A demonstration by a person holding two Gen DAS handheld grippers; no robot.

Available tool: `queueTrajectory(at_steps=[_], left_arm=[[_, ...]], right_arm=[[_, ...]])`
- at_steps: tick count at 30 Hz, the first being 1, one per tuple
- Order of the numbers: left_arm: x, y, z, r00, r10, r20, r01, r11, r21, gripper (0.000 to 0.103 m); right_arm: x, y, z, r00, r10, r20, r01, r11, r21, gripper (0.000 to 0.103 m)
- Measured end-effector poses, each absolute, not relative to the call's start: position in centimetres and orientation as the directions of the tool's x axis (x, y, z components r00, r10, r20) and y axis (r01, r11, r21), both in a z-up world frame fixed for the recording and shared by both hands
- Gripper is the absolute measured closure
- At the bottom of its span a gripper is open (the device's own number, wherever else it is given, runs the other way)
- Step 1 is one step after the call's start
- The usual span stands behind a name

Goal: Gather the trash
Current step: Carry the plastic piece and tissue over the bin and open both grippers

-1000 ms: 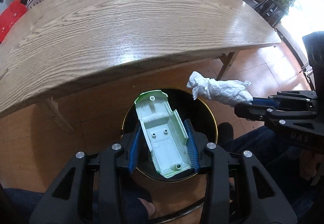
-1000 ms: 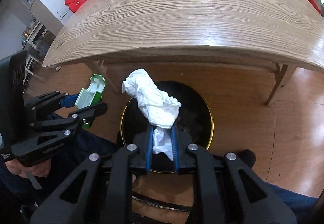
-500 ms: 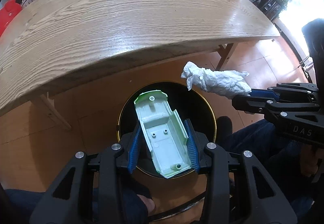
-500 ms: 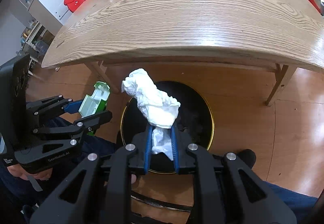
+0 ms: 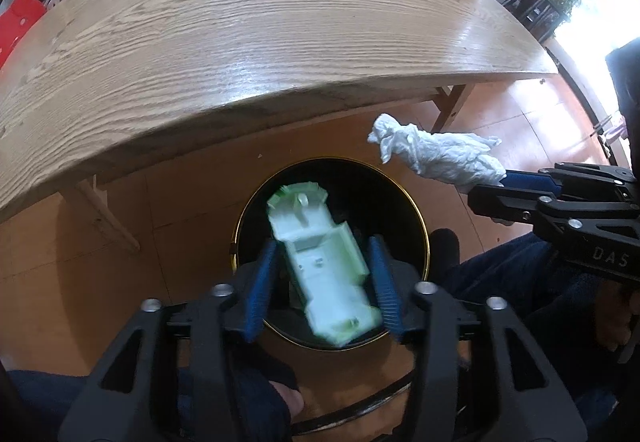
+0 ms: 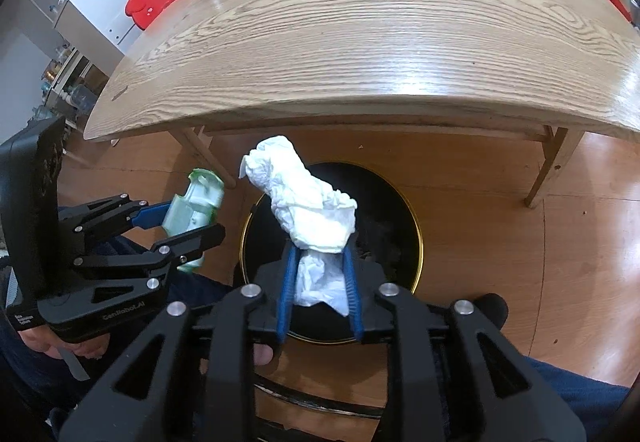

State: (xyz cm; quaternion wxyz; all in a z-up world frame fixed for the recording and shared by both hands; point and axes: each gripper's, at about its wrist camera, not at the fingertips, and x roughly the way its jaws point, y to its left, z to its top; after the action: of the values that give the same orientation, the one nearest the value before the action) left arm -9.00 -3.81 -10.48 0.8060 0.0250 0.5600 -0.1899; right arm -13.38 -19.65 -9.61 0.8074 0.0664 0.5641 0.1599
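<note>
Wooden table [image 5: 248,54] fills the back of both views, with one black gold-rimmed bin [image 5: 414,218] on the orange floor below it. You've got two pieces of trash, one per gripper. Your left gripper [image 5: 324,282] is opening: its pads have let go of the pale green plastic shell [image 5: 324,274], blurred over the bin. Your right gripper [image 6: 318,282] is opening too, with the crumpled white tissue [image 6: 308,202] between its pads above the bin.

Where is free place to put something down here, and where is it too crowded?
The wooden table top is bare from edge to edge. It is crowded over the black bin: both grippers, the green plastic piece and the white tissue hang there.
</note>
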Motion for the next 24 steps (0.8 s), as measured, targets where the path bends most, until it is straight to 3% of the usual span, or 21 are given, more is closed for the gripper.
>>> queueTrajectory(at_steps=[1, 3, 5, 13, 17, 22, 24], left_arm=[[-8.9, -3.7, -10.5, 0.299, -0.281, -0.912, 0.331, 0.927, -0.177, 0.048], [-8.9, -3.8, -10.5, 0.297, -0.285, -0.911, 0.328, 0.927, -0.183, 0.041], [-9.0, -3.8, -10.5, 0.297, -0.288, -0.911, 0.327, 0.927, -0.186, 0.038], [-9.1, -3.7, -10.5, 0.3, -0.286, -0.91, 0.314, 0.931, -0.189, 0.03], [-9.1, -3.7, -10.3, 0.315, -0.271, -0.909, 0.299, 0.938, -0.176, 0.017], [-9.1, -3.0, -8.1, 0.393, -0.287, -0.874, 0.294, 0.94, -0.176, 0.014], [-8.8, -2.4, -6.1, 0.452, -0.299, -0.841, 0.296, 0.939, -0.175, 0.011]], right_arm=[[-13.4, -19.7, -9.6, 0.314, 0.335, -0.888, -0.182, 0.939, 0.291, 0.071], [-13.3, -19.8, -9.4, 0.321, 0.339, -0.884, -0.176, 0.939, 0.296, 0.048], [-13.3, -20.0, -9.1, 0.335, 0.341, -0.879, -0.171, 0.939, 0.299, 0.041], [-13.2, -20.1, -9.0, 0.335, 0.35, -0.875, -0.163, 0.936, 0.312, 0.038], [-13.2, -20.2, -8.5, 0.358, 0.346, -0.867, -0.158, 0.938, 0.308, 0.03], [-13.1, -20.9, -6.1, 0.435, 0.351, -0.829, -0.157, 0.936, 0.314, 0.024], [-12.8, -21.3, -4.3, 0.484, 0.345, -0.804, -0.162, 0.938, 0.305, 0.016]])
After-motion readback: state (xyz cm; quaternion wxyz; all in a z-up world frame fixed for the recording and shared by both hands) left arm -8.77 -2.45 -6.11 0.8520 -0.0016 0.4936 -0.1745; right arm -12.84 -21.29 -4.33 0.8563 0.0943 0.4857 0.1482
